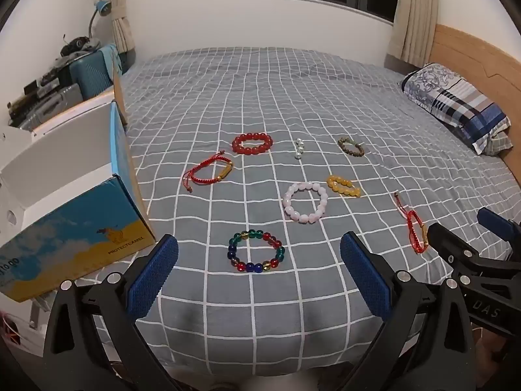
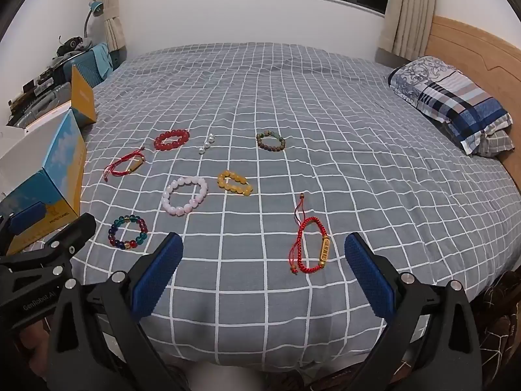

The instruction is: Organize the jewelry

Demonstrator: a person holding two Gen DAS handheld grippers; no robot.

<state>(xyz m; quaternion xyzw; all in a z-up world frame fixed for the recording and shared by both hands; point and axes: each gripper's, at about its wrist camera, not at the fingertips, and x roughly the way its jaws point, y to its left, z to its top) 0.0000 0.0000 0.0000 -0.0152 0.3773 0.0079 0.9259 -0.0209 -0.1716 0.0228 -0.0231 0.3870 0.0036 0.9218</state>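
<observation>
On the bed (image 1: 325, 97), spread over the grey grid-check cover, all the jewelry is lying loose, so as far as I can tell the organizing hasn't really started: nothing sits in the open blue-and-yellow cardboard box (image 1: 107, 195) at the left edge, though I can't see all the way inside it. Nearest is the multicolour glass-bead bracelet (image 1: 256, 251), shiny round beads in blue, green, red and amber. Just past it is the pale pink bead bracelet (image 1: 305, 202), chunkier and milky-looking, with the yellow bead bracelet (image 1: 343, 186) squashed into a flat oval right beside it. Further back: a glossy red bead bracelet (image 1: 252, 143), a little row of pearls (image 1: 299, 148), and a dull brown-green bead bracelet (image 1: 351, 147) that looks like wood or stone. Two woven ones too: a red cord bracelet (image 1: 208, 171) near the box and a second red cord bracelet (image 2: 309, 249) on the near right, both braided string with a small gold barrel charm and dangling tails. The left claw (image 1: 259, 273) hangs over the multicolour one, spread wide and empty; the right claw (image 2: 263, 267) is the same, wide apart, holding nothing, lined up on that near cord bracelet. Blue pads look ribbed and rubbery. Everything's left to do, basically.
</observation>
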